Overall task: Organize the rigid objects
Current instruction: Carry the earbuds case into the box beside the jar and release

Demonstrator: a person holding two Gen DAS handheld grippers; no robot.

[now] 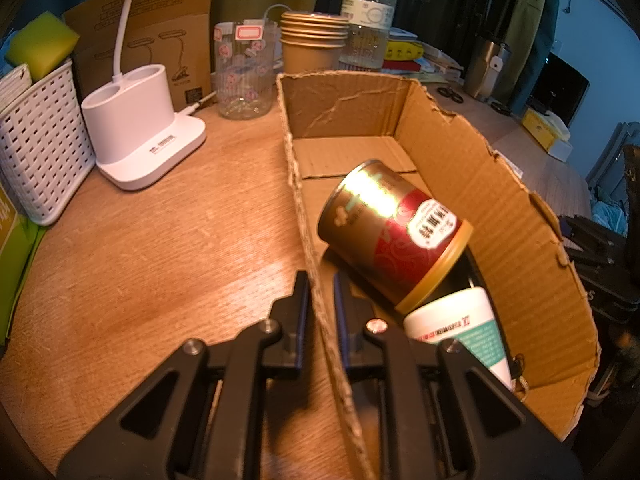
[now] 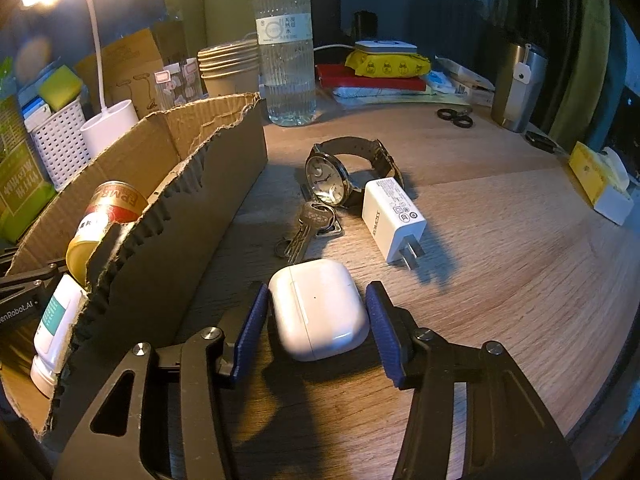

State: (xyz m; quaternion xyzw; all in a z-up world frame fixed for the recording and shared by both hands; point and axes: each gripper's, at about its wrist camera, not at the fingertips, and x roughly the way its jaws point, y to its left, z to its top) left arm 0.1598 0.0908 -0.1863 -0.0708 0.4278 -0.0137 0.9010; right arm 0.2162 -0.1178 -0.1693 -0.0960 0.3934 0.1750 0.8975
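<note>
- White plastic sits right between my right tongs [image 2: 316,320]: the earbud case [image 2: 318,310] lies flat on the wooden table [image 2: 500,240], one blue pad on each side of it. I see a thin gap at both pads, so I read the jaws as released around it, not yet pinching.
- Its long axis, as far as I can judge, runs along the line the tongs point, slightly skewed toward the far left; the pads face its longer sides, which suits a straight squeeze.
- My left tongs [image 1: 320,300] are clenched on the near-left wall of the cardboard box [image 1: 520,216], one finger outside and one inside, pinning it. That hand is busy, and the case is in the right tongs' reach, so the right hand is the one for this pick.
- Left of the right tongs, just beyond the case, stands the box's torn wall; inside lie a red-and-gold can [image 1: 392,232] tipped on its side and a white bottle [image 1: 460,328] touching its lid end.
- Past the case, ahead of the right tongs: keys [image 2: 308,228], then a white charger [image 2: 394,216] to the right, then a wristwatch [image 2: 332,176] on edge.
- Farthest ahead stands a water bottle [image 2: 286,60], well apart.
- I judge the carry as up and left over the wall.
</note>
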